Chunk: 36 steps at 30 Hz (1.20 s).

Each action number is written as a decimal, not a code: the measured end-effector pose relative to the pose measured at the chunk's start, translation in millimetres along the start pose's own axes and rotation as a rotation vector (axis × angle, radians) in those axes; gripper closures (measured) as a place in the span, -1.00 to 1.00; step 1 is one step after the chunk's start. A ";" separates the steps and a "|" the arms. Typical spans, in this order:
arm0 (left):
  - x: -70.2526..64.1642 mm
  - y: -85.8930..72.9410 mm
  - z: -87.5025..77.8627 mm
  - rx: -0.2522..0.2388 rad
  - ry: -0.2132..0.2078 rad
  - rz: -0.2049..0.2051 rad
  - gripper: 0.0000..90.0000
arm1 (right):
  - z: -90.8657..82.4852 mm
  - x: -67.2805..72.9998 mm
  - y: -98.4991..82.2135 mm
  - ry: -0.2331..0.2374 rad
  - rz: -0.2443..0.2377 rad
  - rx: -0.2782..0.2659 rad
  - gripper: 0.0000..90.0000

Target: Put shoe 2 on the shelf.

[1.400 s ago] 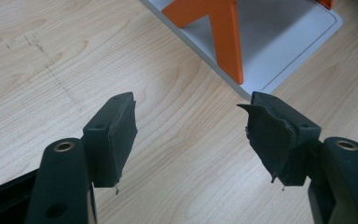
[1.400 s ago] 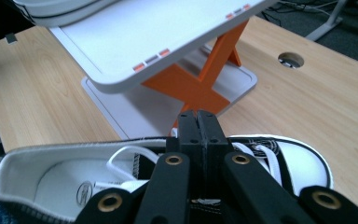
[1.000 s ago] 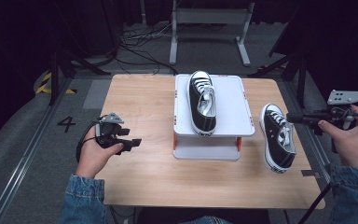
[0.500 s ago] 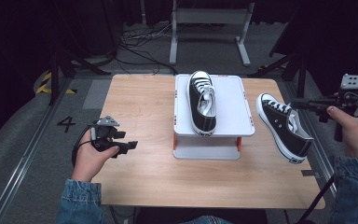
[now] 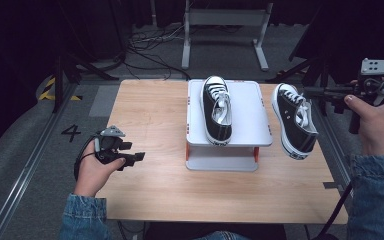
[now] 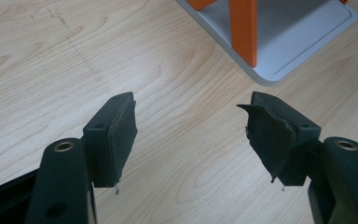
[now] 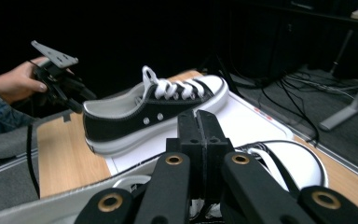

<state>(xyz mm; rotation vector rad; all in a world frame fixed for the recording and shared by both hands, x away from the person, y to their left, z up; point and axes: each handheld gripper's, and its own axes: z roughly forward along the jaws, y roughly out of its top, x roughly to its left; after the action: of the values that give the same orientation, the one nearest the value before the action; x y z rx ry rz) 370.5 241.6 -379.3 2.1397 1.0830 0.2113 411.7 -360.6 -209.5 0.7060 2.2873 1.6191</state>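
Note:
A black sneaker with white laces (image 5: 217, 112) lies on top of a white stand (image 5: 250, 115) with orange legs at mid table. A matching second sneaker (image 5: 294, 122) hangs tilted in the air just right of the stand. My right gripper (image 5: 307, 91) is shut on its upper rim. In the right gripper view the shut jaws (image 7: 199, 121) pinch that sneaker's edge (image 7: 289, 168), and the sneaker on the stand (image 7: 154, 109) lies beyond. My left gripper (image 5: 137, 157) rests low at the table's left, open with nothing between its fingers (image 6: 193, 116).
The wooden table (image 5: 150, 115) has bare room left of the stand and in front of it. The stand's lower tray (image 6: 284, 42) and an orange leg (image 6: 243, 28) show ahead of the left gripper. Dark floor, cables and a metal frame (image 5: 225, 20) lie beyond the table.
My right gripper has lifted the second sneaker off the table's right side and carried it up toward the stand; it now hangs tilted. The left gripper has stayed put.

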 end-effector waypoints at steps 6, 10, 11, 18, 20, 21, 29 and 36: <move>0.4 -2.2 -0.9 0.000 -0.002 -0.005 -0.26 | 16.2 -0.9 11.9 0.041 -0.014 -0.018 1.00; 1.8 -4.5 -4.3 -0.007 0.008 -0.011 -0.26 | 30.1 -1.9 18.3 0.070 -0.039 -0.016 1.00; 1.9 -4.9 -5.0 -0.009 0.009 -0.012 -0.26 | 35.0 -2.4 19.8 0.081 -0.044 -0.016 1.00; 2.9 -7.2 -6.6 -0.009 0.013 -0.016 -0.26 | 56.4 -7.4 26.1 0.125 -0.063 -0.008 1.00; 2.3 -7.7 -6.8 -0.008 0.011 -0.021 -0.26 | 62.9 -8.8 27.7 0.149 -0.074 -0.006 1.00; 2.4 -8.0 -7.0 -0.007 0.008 -0.021 -0.26 | 66.0 -9.8 28.0 0.157 -0.074 -0.010 1.00; 4.4 -9.2 -7.8 -0.009 0.015 -0.022 -0.26 | 89.4 -12.3 29.9 0.180 -0.087 -0.001 1.00; 4.9 -10.0 -8.2 -0.011 0.008 -0.026 -0.26 | 108.3 -6.8 33.2 0.179 -0.097 0.005 1.00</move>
<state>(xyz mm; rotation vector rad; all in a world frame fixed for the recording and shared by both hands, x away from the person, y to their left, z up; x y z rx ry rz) 363.7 253.5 -380.7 2.1158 1.1116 0.2136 476.0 -267.4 -217.0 0.4602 2.4076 1.6937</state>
